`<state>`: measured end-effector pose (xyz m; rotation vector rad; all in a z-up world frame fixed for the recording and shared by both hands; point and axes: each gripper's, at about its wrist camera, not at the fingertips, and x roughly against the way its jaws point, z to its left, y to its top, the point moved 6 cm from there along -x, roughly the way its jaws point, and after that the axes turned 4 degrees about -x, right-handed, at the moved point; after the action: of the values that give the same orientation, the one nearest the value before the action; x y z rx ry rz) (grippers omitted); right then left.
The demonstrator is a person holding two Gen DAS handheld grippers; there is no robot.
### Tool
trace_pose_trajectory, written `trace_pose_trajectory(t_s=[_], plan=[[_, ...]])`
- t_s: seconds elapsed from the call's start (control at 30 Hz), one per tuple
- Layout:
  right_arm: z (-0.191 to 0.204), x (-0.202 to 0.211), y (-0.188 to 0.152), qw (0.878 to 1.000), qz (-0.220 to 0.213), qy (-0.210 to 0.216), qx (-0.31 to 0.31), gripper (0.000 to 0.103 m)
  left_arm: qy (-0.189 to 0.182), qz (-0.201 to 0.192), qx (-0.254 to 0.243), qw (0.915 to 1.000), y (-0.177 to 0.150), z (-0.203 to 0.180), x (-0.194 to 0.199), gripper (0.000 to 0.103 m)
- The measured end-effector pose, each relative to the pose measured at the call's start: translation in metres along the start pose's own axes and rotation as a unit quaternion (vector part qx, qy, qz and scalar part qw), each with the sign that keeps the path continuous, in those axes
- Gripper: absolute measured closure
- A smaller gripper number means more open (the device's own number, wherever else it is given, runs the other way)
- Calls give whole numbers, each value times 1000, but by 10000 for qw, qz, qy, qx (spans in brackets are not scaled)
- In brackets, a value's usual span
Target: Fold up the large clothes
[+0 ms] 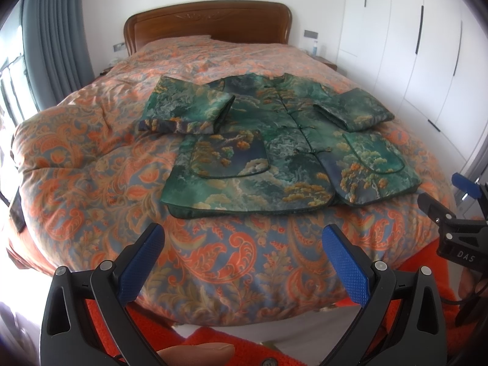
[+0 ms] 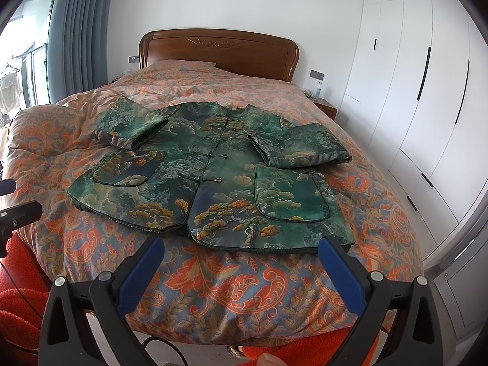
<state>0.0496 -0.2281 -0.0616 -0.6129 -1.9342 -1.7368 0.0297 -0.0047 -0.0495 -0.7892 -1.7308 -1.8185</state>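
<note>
A green padded jacket (image 1: 283, 149) (image 2: 213, 177) with a tree-and-cloud print lies face up on the bed, buttoned down the front. Both sleeves are folded in across its chest. Its hem faces me. My left gripper (image 1: 244, 244) hangs open above the quilt, short of the hem's left part, holding nothing. My right gripper (image 2: 241, 256) is open too, just before the hem's right part, its right fingertip (image 2: 328, 245) close to the hem corner. The right gripper's black frame also shows at the left wrist view's right edge.
The bed (image 1: 91, 167) wears an orange and blue paisley quilt (image 2: 244, 286) and has a wooden headboard (image 2: 219, 48). White wardrobe doors (image 2: 427, 91) line the right. Grey curtains (image 2: 79, 30) hang at the left. An orange fuzzy sleeve (image 2: 18, 299) shows low down.
</note>
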Motion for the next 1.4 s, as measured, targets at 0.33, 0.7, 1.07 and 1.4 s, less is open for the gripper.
trace_pose_trajectory(t_s=[0.33,0.7,1.07,1.4], plan=[[0,-1,0,10000,-3,-12,-9,0,-2,-19,33,10000,1,3,-1,0],[-21,-17,27,9994,-274,198,-80,0,-12,-24,53,10000,2,4,0,0],[-45,-218,108,9873,532,-282,1473,0,80,-142,162,9997,2,6,13,0],[-53,-327,110,9791,1486,-557,1270,82,195,-92,341,9992,-1,25,15,0]])
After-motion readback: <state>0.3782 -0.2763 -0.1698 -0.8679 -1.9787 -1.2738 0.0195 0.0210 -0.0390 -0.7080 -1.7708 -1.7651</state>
